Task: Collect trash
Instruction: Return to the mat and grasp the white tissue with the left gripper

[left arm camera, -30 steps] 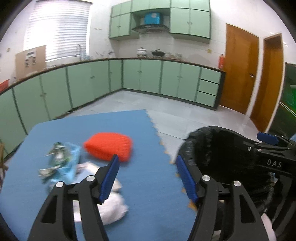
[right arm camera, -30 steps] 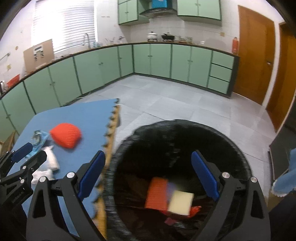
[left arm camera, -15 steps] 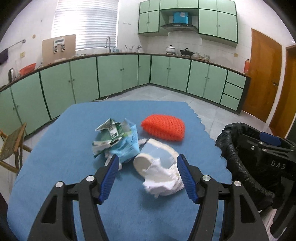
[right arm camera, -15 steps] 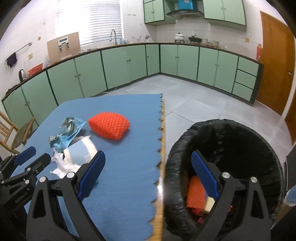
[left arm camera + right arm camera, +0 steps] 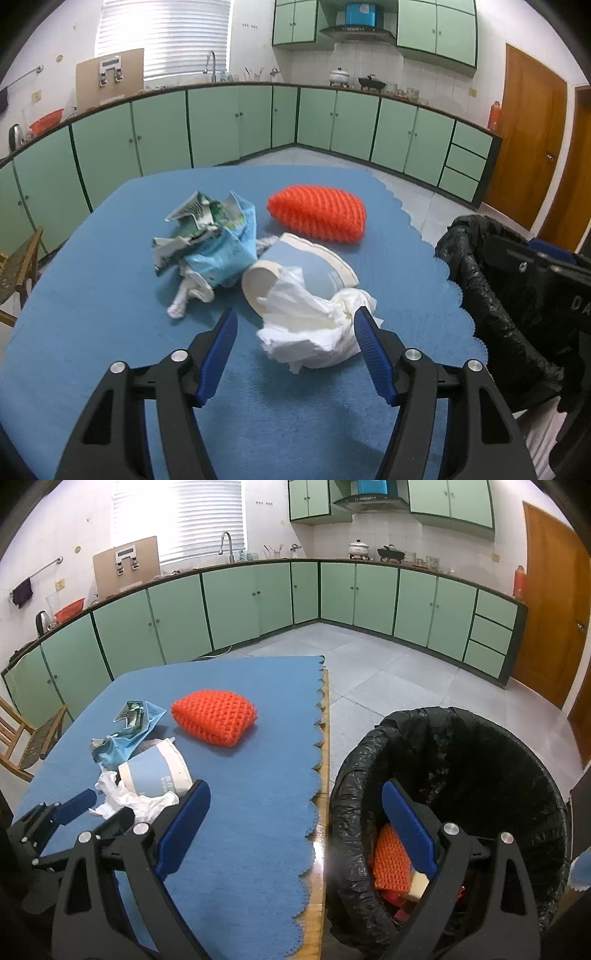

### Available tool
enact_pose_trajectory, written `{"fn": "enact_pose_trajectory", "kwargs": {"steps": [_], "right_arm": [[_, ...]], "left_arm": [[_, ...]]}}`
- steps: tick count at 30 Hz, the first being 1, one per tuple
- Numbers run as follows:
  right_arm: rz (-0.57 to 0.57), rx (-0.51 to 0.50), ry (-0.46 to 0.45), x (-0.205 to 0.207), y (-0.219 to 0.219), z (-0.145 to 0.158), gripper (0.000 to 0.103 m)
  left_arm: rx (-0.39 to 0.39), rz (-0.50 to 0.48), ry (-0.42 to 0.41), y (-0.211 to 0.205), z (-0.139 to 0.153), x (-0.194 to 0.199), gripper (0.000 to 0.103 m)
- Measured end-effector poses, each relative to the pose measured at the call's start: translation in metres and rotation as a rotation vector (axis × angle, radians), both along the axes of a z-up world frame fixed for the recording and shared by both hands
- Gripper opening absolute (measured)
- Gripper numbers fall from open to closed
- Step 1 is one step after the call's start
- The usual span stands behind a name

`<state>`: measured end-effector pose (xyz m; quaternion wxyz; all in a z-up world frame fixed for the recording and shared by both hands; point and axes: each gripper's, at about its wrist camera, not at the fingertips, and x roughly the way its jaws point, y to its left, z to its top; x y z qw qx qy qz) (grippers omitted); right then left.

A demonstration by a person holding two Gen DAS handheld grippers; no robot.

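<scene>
Your left gripper has its jaws wide, straddling the crumpled white tissue on the blue-covered table; the right pad seems to brush it, hard to say. The tissue spills from a tipped paper cup. Your right gripper, jaws wide and empty, hangs at the black-lined bin rim.

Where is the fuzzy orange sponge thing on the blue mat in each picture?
Left wrist view: the orange sponge lies above the middle of the picture, on the blue mat, behind the crushed paper cup.
Right wrist view: it sits left of the middle, up and right of the cup.
Shared landmark: the black-lined trash bin, to the right in both views.
</scene>
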<state>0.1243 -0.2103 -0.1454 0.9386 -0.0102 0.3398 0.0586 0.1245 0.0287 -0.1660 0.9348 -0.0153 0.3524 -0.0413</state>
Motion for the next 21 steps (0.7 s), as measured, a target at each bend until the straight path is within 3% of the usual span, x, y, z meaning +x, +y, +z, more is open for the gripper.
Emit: {"fn": "enact_pose_trajectory", "kwargs": {"steps": [4, 9, 12, 21], "right_arm": [[-0.002, -0.006, 0.003, 0.001, -0.003, -0.002, 0.091], [-0.001, -0.013, 0.004, 0.002, -0.004, -0.002, 0.091], [0.003, -0.014, 0.007, 0.002, -0.002, -0.002, 0.091], [0.026, -0.011, -0.011, 0.000, 0.005, 0.007, 0.091]], "left_arm": [[0.002, -0.016, 0.020, -0.007, -0.007, 0.006, 0.063], [0.005, -0.045, 0.040, -0.014, -0.012, 0.008, 0.032], [0.011, -0.059, 0.035, -0.018, -0.011, 0.006, 0.023], [-0.025, -0.068, -0.015, -0.014, 0.012, -0.005, 0.017]]}}
